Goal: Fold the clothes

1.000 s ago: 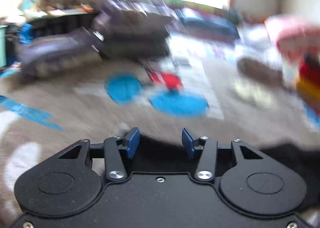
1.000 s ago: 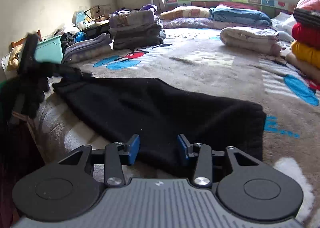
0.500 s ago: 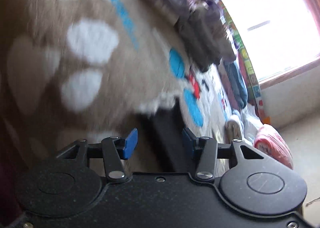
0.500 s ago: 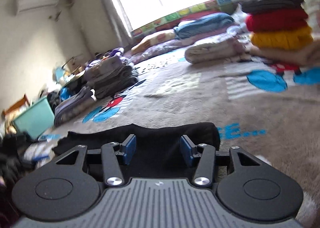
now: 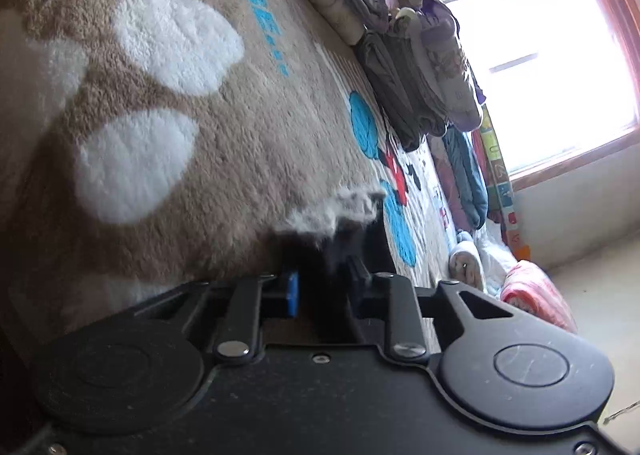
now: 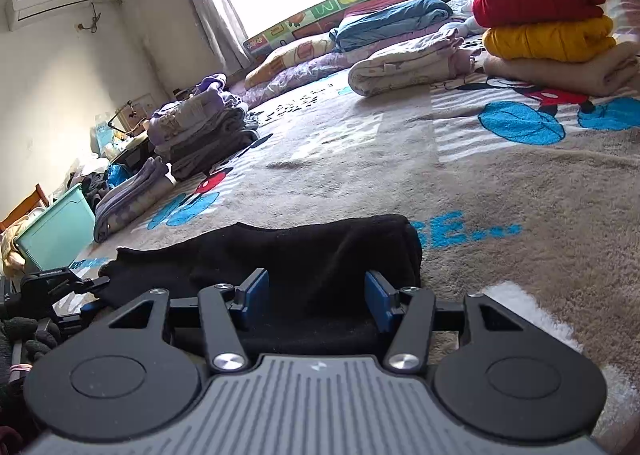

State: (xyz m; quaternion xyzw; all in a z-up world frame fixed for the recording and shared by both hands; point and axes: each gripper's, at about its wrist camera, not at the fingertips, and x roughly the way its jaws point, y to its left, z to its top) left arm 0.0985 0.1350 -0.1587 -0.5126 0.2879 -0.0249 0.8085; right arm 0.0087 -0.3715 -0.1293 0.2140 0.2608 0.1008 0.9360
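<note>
Black garment [image 6: 304, 255] lies folded into a long dark strip across the fleecy cartoon blanket [image 6: 500, 183] on the bed, and both claws are down at its near edge. Right claw [image 6: 316, 301] has its jaws spreading, blue pads either side of the cloth and clear of it, so nothing is gripped there. Left claw [image 5: 322, 289], rolled hard over on its side, has its jaws closing with black fabric between them; its view is smeared just there, so it looks like a bite on an edge, but I can't say the pads are pressing yet. The risk: if the left claw closes on one layer only, lifting would peel the fold open. It could also snag blanket pile along with the cloth and drag the strip crooked. With the right side free, a one-sided pull may skew the whole piece toward the stacked clothes [image 6: 540, 7].
</note>
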